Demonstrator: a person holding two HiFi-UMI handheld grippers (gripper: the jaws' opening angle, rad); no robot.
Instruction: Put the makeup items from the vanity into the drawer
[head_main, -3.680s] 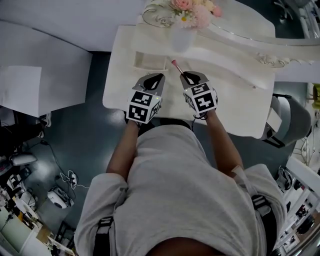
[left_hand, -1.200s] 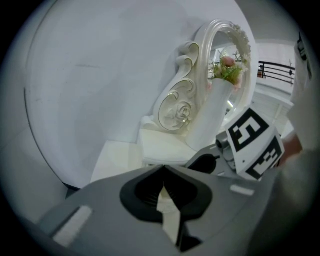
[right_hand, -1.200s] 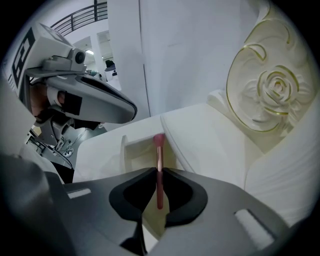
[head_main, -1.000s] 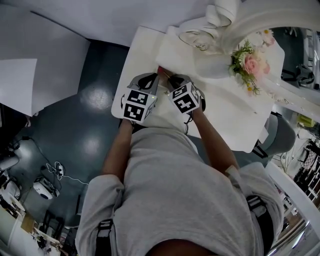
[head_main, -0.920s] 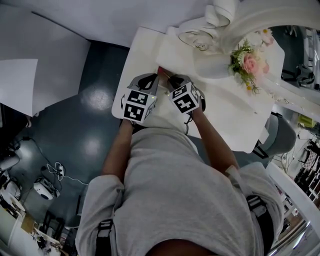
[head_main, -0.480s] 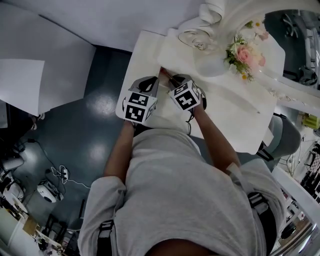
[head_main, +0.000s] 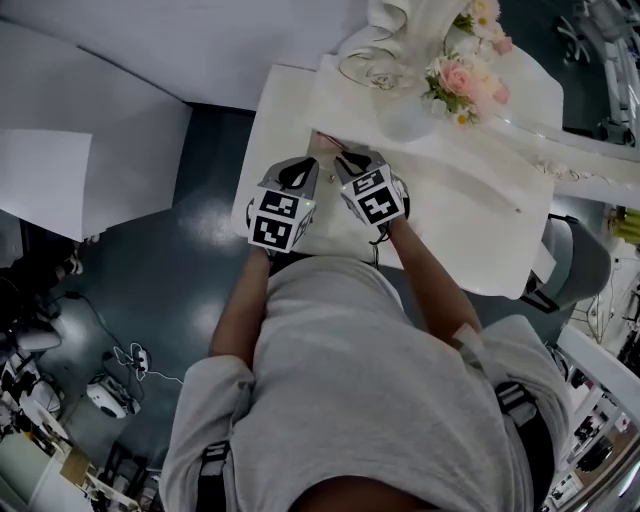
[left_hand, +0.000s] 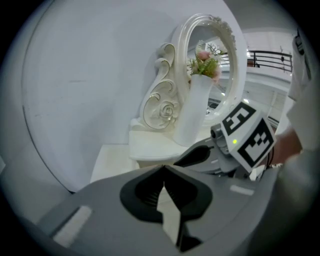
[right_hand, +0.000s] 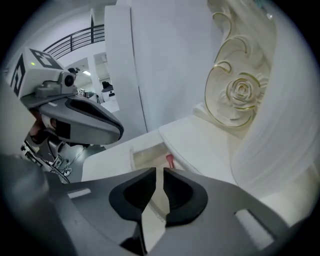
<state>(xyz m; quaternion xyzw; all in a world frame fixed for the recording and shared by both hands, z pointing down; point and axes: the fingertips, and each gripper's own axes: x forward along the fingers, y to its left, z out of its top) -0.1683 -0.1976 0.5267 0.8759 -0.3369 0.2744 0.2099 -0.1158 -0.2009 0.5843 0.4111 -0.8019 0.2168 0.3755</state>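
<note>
The white vanity surface (head_main: 470, 230) carries an ornate mirror (left_hand: 235, 60) and a tall white vase (left_hand: 192, 115) of pink flowers. At its left end a shallow drawer (right_hand: 145, 152) stands open, and a slim red-tipped makeup item (right_hand: 170, 160) lies inside it. The left gripper (left_hand: 164, 169) hovers just beside the drawer, jaws clenched on nothing. The right gripper (right_hand: 159, 170) is close alongside, jaws a slit apart and empty.

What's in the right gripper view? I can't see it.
The right claw, jaws slightly apart and empty, points at an open white drawer with a small pink item inside. A carved rose sits behind, to the right.
</note>
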